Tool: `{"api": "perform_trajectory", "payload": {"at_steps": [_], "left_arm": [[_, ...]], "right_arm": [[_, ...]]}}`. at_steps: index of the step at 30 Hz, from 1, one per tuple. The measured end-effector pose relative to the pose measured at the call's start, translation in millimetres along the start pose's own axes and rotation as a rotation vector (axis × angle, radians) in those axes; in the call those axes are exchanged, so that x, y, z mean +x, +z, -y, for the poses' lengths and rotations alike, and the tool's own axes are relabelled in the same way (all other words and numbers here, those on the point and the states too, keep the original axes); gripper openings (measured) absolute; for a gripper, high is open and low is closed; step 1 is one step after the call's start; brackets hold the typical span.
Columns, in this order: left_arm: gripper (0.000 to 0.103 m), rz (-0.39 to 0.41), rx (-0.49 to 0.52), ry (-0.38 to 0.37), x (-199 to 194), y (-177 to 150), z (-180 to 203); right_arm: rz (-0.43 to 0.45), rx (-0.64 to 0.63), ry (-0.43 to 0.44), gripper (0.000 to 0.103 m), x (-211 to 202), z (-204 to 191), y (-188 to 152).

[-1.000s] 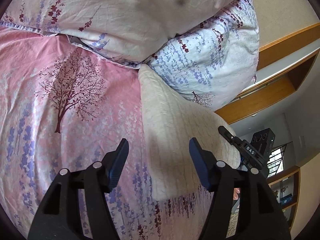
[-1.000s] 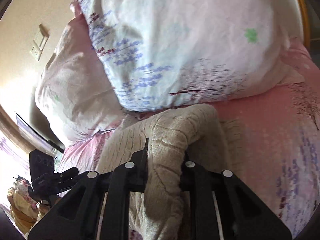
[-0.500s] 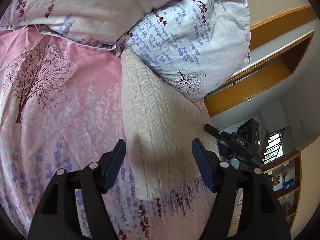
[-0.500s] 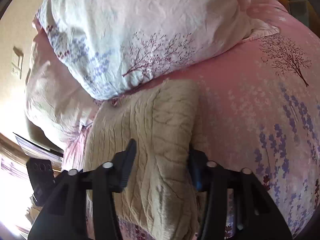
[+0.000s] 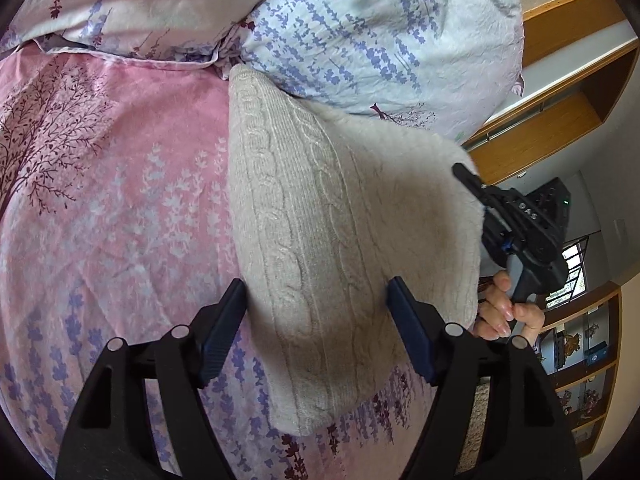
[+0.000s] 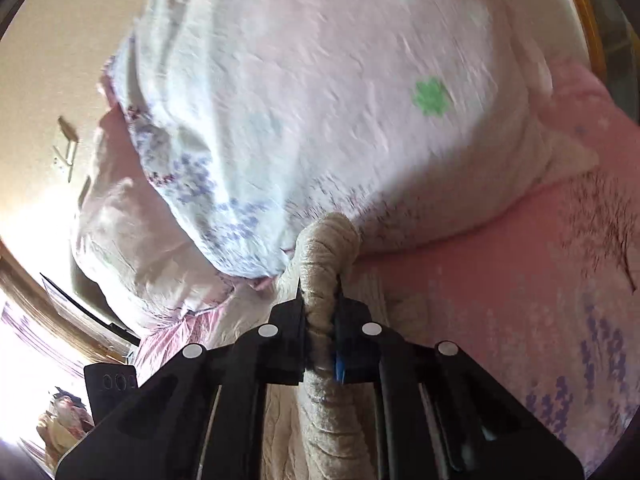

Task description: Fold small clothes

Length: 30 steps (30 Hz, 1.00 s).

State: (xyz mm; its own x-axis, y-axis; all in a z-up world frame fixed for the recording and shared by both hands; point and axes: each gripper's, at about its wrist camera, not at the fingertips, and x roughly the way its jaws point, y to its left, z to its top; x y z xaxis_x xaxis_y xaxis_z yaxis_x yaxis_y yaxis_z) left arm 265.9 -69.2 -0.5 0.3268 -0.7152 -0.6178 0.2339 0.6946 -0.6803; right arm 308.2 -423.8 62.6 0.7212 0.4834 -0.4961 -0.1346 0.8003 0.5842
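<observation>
A beige cable-knit garment (image 5: 320,220) lies folded on the pink floral bedsheet (image 5: 112,208), its far end against the pillows. My left gripper (image 5: 316,320) is open, its blue-padded fingers straddling the garment's near part without pinching it. In the left wrist view the right gripper (image 5: 516,216) is at the garment's raised right edge. In the right wrist view my right gripper (image 6: 320,312) is shut on a bunched fold of the garment (image 6: 324,256), which is lifted off the sheet.
Two floral pillows (image 5: 380,36) lie at the head of the bed, just beyond the garment. A wooden headboard and shelves (image 5: 560,92) stand to the right. The bed's edge runs along the lower right. A big pillow (image 6: 320,100) fills the right wrist view.
The right gripper opened half a second ago and has shut again on the garment's edge, lifting it. The left gripper moved forward over the garment and stayed open.
</observation>
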Motion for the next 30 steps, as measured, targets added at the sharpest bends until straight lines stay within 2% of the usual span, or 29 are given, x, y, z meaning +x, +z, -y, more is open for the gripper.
{"api": "perform_trajectory", "payload": {"at_steps": [2,3,5,6,8,9,10,12,14,18,23,24,25,26,27,29,30], "left_arm": [[0.071,-0.002,0.0,-0.004,1.9,-1.5,0.3],[0.071,-0.005,0.004,-0.008,2.9,-2.1,1.1],[0.071,-0.015,0.006,-0.009,4.7,-3.9,2.7],[0.071,-0.02,0.006,-0.008,6.1,-4.3,3.5],[0.071,-0.021,0.011,-0.006,4.7,-8.4,3.9],[0.071,-0.021,0.012,-0.009,3.6,-9.5,3.9],[0.071,-0.02,0.01,-0.014,1.2,-10.6,3.4],[0.071,-0.014,0.012,-0.024,-4.1,-14.0,2.8],[0.071,-0.005,0.032,-0.019,-9.2,-17.6,4.1],[0.069,-0.005,0.055,0.004,-16.2,-24.0,4.7],[0.061,-0.012,0.078,0.039,-16.3,-31.4,7.0],[0.06,-0.014,0.076,0.045,-15.3,-32.3,6.5],[0.054,-0.017,0.068,0.045,-15.4,-32.9,5.7],[0.047,-0.024,0.057,0.043,-14.0,-33.3,3.8],[0.042,-0.029,0.047,0.041,-14.6,-34.4,1.9],[0.025,-0.025,0.042,0.044,-15.8,-33.2,-0.7],[0.023,-0.022,0.043,0.036,-18.2,-33.1,-1.1]], "right_arm": [[0.034,-0.007,-0.053,0.01,-5.3,3.4,-1.0],[0.01,0.012,-0.097,0.01,-0.3,11.8,-2.5],[-0.089,0.069,-0.182,0.01,22.1,35.1,-10.5],[-0.126,0.1,-0.186,0.011,28.1,43.8,-15.1],[-0.129,0.161,-0.144,0.016,21.3,50.1,-19.3],[-0.118,0.186,-0.131,0.026,11.9,50.3,-20.1],[-0.109,0.197,-0.12,0.046,3.0,49.4,-21.5],[-0.094,0.213,-0.088,0.065,-17.6,44.9,-30.0],[-0.108,0.194,-0.056,0.065,-38.5,39.3,-47.6],[-0.143,0.137,-0.06,0.06,-67.8,28.7,-84.7],[-0.178,0.106,-0.072,0.051,-68.5,22.9,-108.6],[-0.185,0.1,-0.079,0.045,-66.1,23.2,-109.2],[-0.192,0.097,-0.076,0.027,-62.6,23.0,-111.7],[-0.189,0.085,-0.086,0.02,-61.0,22.0,-113.0],[-0.172,0.063,-0.102,0.015,-63.6,19.8,-112.1],[-0.11,0.04,-0.092,0.011,-74.2,11.7,-107.3],[-0.078,0.035,-0.077,0.011,-81.2,7.9,-104.8]]}}
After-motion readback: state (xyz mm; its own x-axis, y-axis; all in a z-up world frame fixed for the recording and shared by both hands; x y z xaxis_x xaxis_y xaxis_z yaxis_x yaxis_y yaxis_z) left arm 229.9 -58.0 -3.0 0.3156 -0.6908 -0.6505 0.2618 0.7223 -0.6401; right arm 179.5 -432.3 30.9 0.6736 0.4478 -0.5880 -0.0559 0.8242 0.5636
